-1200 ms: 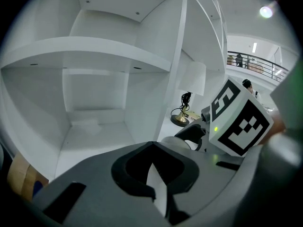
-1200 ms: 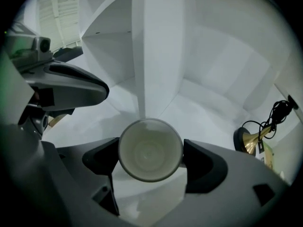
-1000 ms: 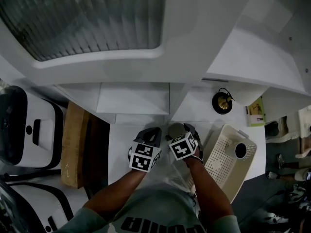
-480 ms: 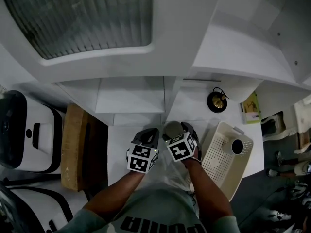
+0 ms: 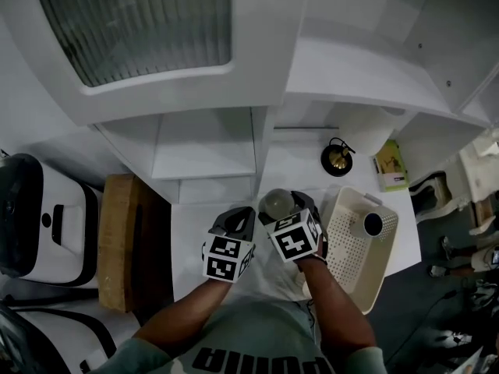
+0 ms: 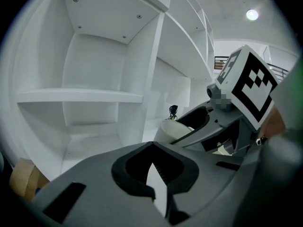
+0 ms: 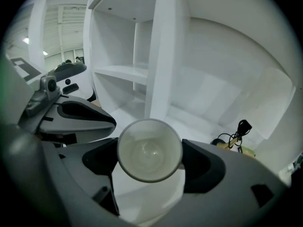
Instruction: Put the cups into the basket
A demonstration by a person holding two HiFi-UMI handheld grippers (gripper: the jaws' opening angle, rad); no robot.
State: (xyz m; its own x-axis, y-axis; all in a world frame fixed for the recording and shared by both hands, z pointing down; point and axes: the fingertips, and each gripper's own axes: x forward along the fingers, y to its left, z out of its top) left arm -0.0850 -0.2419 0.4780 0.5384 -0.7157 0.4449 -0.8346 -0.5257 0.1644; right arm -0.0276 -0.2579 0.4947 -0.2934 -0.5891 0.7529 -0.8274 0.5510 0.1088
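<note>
A pale cup (image 7: 149,149) is held mouth toward the camera between the jaws of my right gripper (image 7: 150,156), which is shut on its sides. In the head view this cup (image 5: 277,203) sits at the front of the right gripper (image 5: 282,209), above the white tabletop. The cream perforated basket (image 5: 348,259) lies just to the right, with another cup (image 5: 373,224) on its side inside it. My left gripper (image 5: 236,220) hovers beside the right one; its jaws (image 6: 156,193) are shut with nothing between them. From the left gripper view the held cup (image 6: 171,129) shows ahead.
White shelving (image 5: 204,150) rises behind the table. A small black-and-gold object with a cord (image 5: 337,158) and a green booklet (image 5: 387,166) sit at the back right. A brown box (image 5: 117,240) and a black-and-white appliance (image 5: 31,209) stand to the left.
The head view has shifted, and the right gripper with the cup has edged slightly right toward the basket. The left gripper keeps its place beside it.
</note>
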